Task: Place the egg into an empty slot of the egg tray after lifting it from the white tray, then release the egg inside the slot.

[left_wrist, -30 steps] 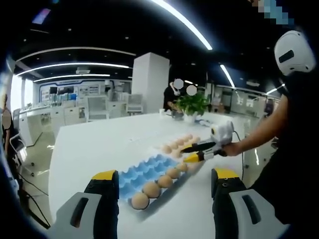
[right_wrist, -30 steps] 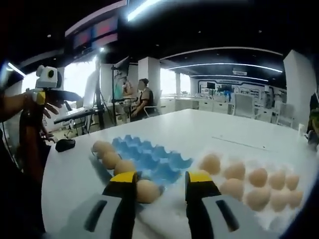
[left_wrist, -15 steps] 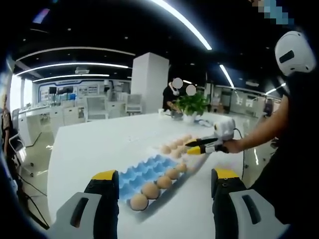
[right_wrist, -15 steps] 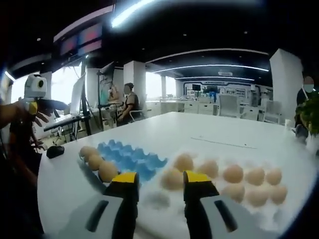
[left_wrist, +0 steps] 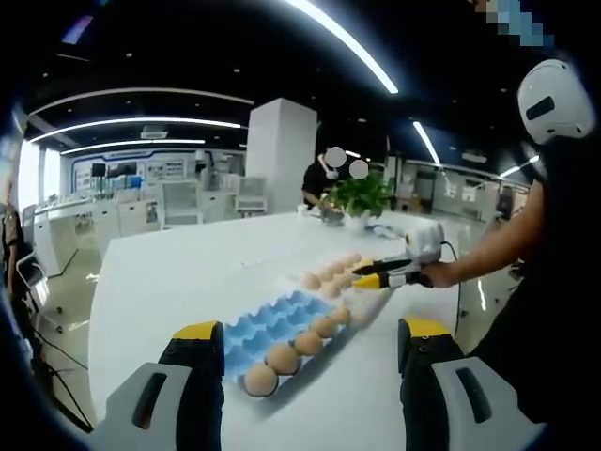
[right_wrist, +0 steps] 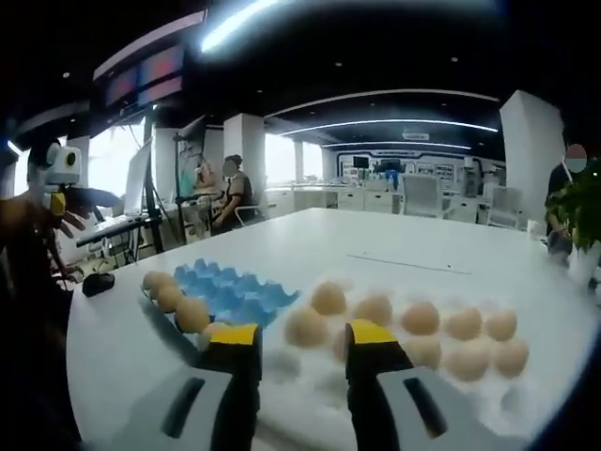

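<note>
The right claw point(right_wrist: 301, 340), jaws spread and empty, has swung off the blue egg tray point(right_wrist: 228, 290) toward the eggs point(right_wrist: 308, 327) on the white tray point(right_wrist: 310, 381) at twelve o'clock, so another pickup looks next, while the left claw point(left_wrist: 305, 362) hangs spread above the worktop point(left_wrist: 178, 272).

No text, label or number reads clearly — wall screens are blurred.

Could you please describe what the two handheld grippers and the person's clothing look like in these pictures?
Both grippers have pale grey jaws with black inner faces and yellow tips. The left gripper and the right gripper look alike. Seen from the left gripper view, the right gripper carries a white housing at its rear, held in a hand. The person wears dark clothing.
</note>
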The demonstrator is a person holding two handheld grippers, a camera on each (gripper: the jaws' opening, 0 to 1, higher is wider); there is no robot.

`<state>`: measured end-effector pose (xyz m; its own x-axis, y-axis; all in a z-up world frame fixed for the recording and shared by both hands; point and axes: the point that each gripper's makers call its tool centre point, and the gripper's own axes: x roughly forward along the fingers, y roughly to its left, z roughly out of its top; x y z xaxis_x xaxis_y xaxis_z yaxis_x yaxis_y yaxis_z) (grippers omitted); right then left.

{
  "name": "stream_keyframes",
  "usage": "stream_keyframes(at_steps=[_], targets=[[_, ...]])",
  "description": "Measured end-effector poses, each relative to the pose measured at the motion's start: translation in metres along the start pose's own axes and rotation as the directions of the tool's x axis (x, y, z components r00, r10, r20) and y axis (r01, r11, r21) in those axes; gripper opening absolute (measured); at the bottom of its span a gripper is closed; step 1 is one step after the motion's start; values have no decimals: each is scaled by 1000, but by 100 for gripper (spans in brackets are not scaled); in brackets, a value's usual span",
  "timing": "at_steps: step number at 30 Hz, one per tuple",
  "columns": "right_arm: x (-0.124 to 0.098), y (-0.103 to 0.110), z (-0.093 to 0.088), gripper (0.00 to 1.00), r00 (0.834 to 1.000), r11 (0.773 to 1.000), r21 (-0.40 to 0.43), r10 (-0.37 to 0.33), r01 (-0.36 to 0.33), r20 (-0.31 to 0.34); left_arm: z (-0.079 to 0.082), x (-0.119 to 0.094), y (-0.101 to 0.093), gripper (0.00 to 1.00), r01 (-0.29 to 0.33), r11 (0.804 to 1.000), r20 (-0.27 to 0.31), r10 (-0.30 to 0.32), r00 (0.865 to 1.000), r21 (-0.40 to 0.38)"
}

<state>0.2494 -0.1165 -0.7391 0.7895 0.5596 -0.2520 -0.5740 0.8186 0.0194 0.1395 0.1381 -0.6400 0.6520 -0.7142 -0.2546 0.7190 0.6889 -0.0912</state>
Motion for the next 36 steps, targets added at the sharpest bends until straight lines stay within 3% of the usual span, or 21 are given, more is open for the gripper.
stream_keyframes(at_steps=[9,15,33,36], targets=[[25,2,5,34,1000,1000,-23,3,-3,-4,-2,1,1,76,1,1000,-5,-1,1000,-1],[41,2,-4,34,999,999,-29,12,-14,-40,-1,-2,4,76,-11,1000,-7,11,1000,-3],[56,5,-9,29,997,998,-60,21,-26,-80,-1,-1,9,76,-26,1000,-10,26,1000,-8],[59,7,-13,28,994,997,-70,3,-11,-112,0,2,8,76,-23,1000,-11,23,1000,-7]])
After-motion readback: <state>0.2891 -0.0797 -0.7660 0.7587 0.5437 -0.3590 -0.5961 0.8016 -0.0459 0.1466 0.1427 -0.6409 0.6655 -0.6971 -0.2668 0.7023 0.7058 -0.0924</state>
